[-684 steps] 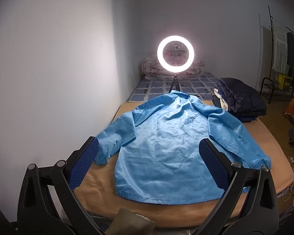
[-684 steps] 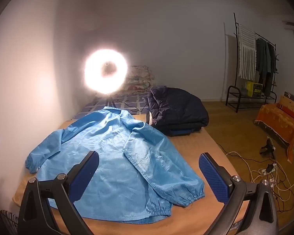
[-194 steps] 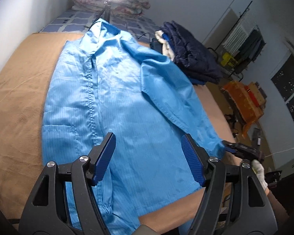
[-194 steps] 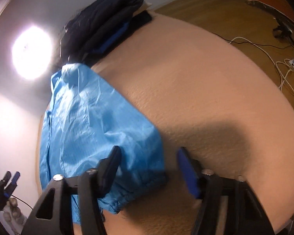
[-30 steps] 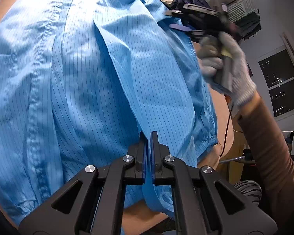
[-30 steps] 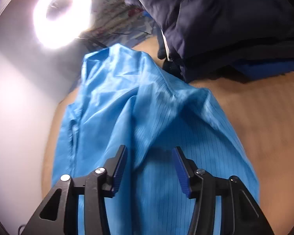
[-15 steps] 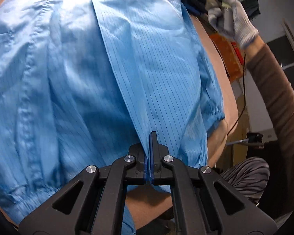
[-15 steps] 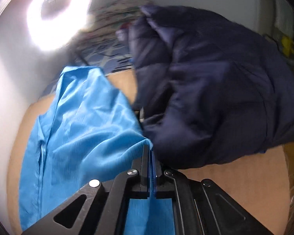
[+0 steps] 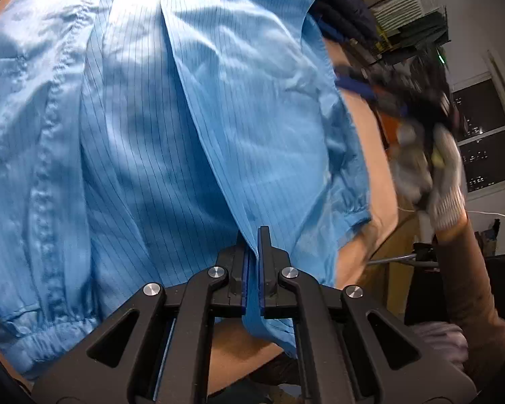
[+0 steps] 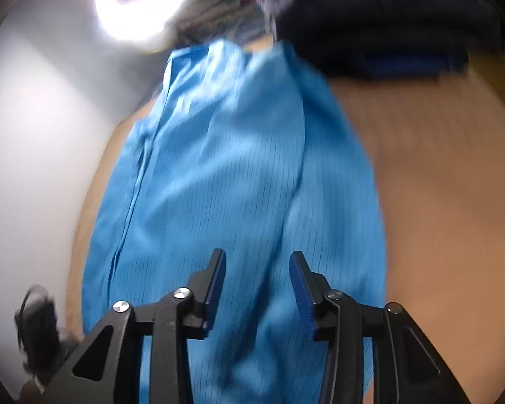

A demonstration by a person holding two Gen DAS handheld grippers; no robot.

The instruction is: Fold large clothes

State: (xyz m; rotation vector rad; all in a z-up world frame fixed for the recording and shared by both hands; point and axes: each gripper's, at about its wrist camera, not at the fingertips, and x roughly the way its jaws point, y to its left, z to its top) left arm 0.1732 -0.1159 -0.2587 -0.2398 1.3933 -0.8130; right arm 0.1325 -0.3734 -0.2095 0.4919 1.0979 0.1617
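Observation:
A light blue pinstriped jacket [image 9: 171, 128] lies spread on the tan bed, its right side and sleeve folded inward along a long crease. My left gripper [image 9: 252, 235] is shut on the hem end of that folded edge, near the bed's front edge. In the right wrist view the same jacket [image 10: 225, 175] stretches away from me. My right gripper [image 10: 257, 262] hovers above it with jaws opening and no cloth pinched between the pads. In the left wrist view the right gripper [image 9: 363, 84] shows blurred at the right, in a white-gloved hand [image 9: 437, 175].
A dark navy coat pile [image 10: 387, 17] lies at the jacket's far right. A ring light [image 10: 141, 0] glows beyond the collar, with a white wall on the left. Bare tan bed cover [image 10: 447, 175] runs along the jacket's right side. A clothes rack [image 9: 410, 17] stands further off.
My right gripper let go of the jacket's shoulder edge, its jaws parted, and it drew back from the navy coat toward the jacket's middle. My left gripper keeps its hold on the hem.

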